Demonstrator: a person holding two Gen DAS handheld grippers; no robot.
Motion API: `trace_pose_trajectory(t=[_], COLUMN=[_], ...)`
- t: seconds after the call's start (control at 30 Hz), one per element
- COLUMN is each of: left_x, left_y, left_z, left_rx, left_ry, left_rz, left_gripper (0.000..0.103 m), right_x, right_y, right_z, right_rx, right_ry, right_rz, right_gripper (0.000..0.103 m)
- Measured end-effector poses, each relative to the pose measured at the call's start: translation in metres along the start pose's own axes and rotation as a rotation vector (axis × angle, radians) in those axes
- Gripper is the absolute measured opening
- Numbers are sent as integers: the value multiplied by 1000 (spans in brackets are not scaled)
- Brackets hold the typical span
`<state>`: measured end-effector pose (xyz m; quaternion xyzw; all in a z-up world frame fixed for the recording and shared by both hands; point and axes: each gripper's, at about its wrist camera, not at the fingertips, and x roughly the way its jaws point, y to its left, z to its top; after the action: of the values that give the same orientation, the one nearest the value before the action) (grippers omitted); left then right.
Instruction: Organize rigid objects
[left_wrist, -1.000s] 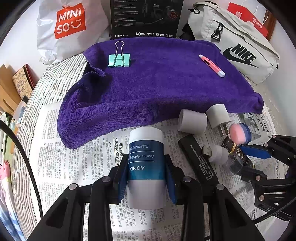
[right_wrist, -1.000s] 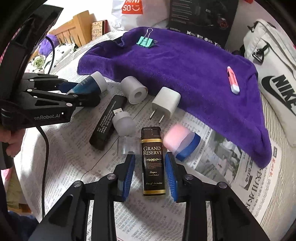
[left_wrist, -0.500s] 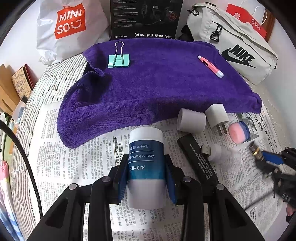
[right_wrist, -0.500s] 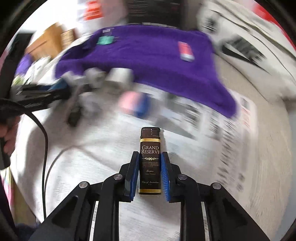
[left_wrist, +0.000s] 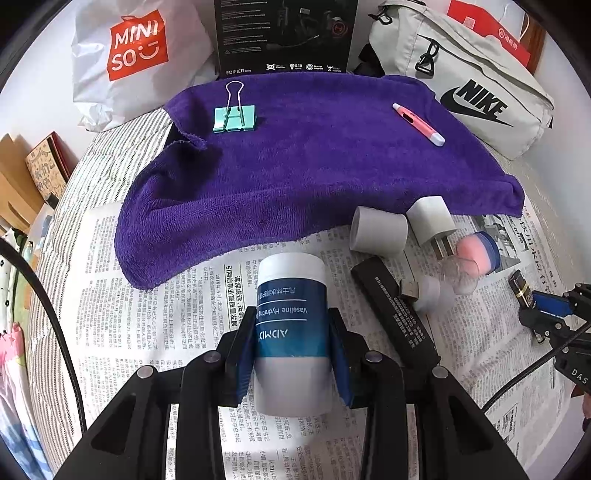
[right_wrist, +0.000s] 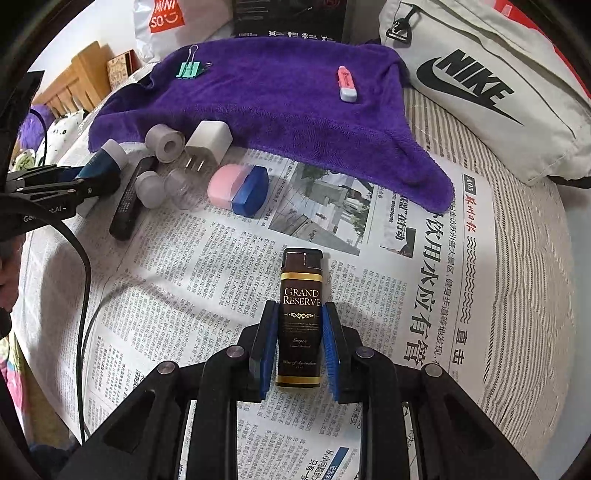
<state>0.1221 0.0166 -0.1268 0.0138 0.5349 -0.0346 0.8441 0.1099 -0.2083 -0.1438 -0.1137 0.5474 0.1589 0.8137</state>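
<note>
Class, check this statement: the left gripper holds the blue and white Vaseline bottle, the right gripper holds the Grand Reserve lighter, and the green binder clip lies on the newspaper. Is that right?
Not quite. The green binder clip lies on the purple towel, not on the newspaper, as the left wrist view shows. The rest stands: the left gripper holds the Vaseline bottle and the right gripper holds the Grand Reserve lighter.

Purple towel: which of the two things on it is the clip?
The mint-green binder clip with wire handles, near the towel's left back corner; the other is a pink pen-shaped item.
</note>
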Motion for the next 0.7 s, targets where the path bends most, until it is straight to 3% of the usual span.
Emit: trace_pose_trajectory(t=[0.3,0.7], left_x=[-9,-31], left_y=[11,29], left_z=[-5,-1], left_rx=[-22,-23], left_ry=[7,-23], left_rz=[-54,-75], left_gripper=[34,34], right_x=[-11,-28], right_y=[-12,-20], right_z=[-3,16], right_rx=[42,38], right_ry=[-12,-60], right_rz=[71,69], right_gripper=[23,23])
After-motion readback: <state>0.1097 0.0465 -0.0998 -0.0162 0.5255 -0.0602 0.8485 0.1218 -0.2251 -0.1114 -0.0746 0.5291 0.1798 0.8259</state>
